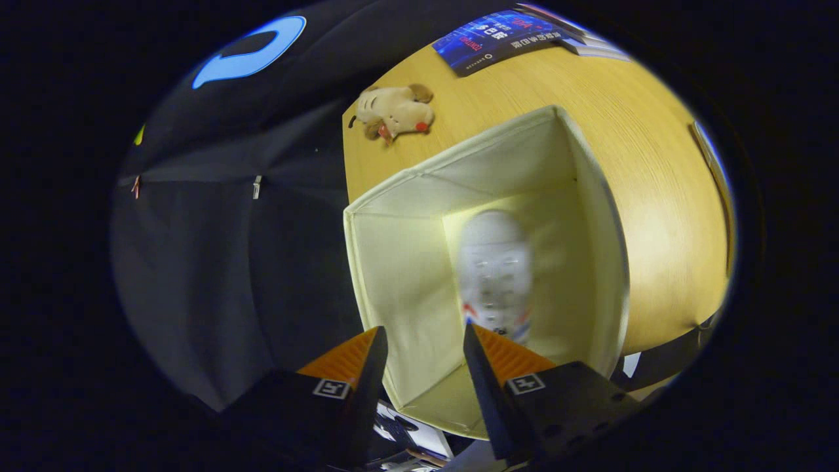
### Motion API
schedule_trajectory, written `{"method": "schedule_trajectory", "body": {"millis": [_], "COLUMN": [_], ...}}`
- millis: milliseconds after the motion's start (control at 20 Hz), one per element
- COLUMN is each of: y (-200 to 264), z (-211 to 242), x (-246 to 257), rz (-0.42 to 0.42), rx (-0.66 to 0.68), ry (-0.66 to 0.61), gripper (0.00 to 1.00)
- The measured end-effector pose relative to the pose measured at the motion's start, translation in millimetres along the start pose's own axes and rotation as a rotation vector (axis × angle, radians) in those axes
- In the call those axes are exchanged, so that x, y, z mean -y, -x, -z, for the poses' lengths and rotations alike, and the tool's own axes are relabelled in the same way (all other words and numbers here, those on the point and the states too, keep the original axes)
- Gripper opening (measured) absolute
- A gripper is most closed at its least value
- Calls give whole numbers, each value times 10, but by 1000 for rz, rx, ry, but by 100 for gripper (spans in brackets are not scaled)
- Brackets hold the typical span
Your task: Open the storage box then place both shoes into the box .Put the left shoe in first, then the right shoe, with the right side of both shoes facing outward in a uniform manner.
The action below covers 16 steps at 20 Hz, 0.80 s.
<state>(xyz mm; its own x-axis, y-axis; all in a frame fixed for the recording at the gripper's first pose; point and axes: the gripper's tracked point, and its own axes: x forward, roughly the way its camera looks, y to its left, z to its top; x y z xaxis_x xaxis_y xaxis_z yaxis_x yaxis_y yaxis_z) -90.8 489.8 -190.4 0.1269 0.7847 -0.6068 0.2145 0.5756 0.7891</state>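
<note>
Gripper view looks down on a wooden table [655, 164] bearing the open storage box [393, 262], set open-side up to receive footwear, with one blurred white shoe [495, 269] inside it, just beyond the gripper [425, 344], whose fingers stand apart holding nothing.

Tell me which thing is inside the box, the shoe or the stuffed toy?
The white shoe sits inside the open cream box, just beyond the open gripper. The plush toy lies outside on the wooden table.
</note>
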Motion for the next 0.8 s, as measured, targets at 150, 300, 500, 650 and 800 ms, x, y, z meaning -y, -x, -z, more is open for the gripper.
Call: {"method": "schedule_trajectory", "body": {"millis": [150, 300, 500, 650, 800], "y": [123, 379, 987, 1544, 1975], "z": [20, -67, -425, -748, -1030], "x": [-27, -48, 40, 363, 928], "rz": [-24, -61, -81, -26, 84], "rx": [0, 35, 161, 275, 354], "ry": [31, 65, 160, 228, 250], "gripper": [94, 94, 94, 94, 94]}}
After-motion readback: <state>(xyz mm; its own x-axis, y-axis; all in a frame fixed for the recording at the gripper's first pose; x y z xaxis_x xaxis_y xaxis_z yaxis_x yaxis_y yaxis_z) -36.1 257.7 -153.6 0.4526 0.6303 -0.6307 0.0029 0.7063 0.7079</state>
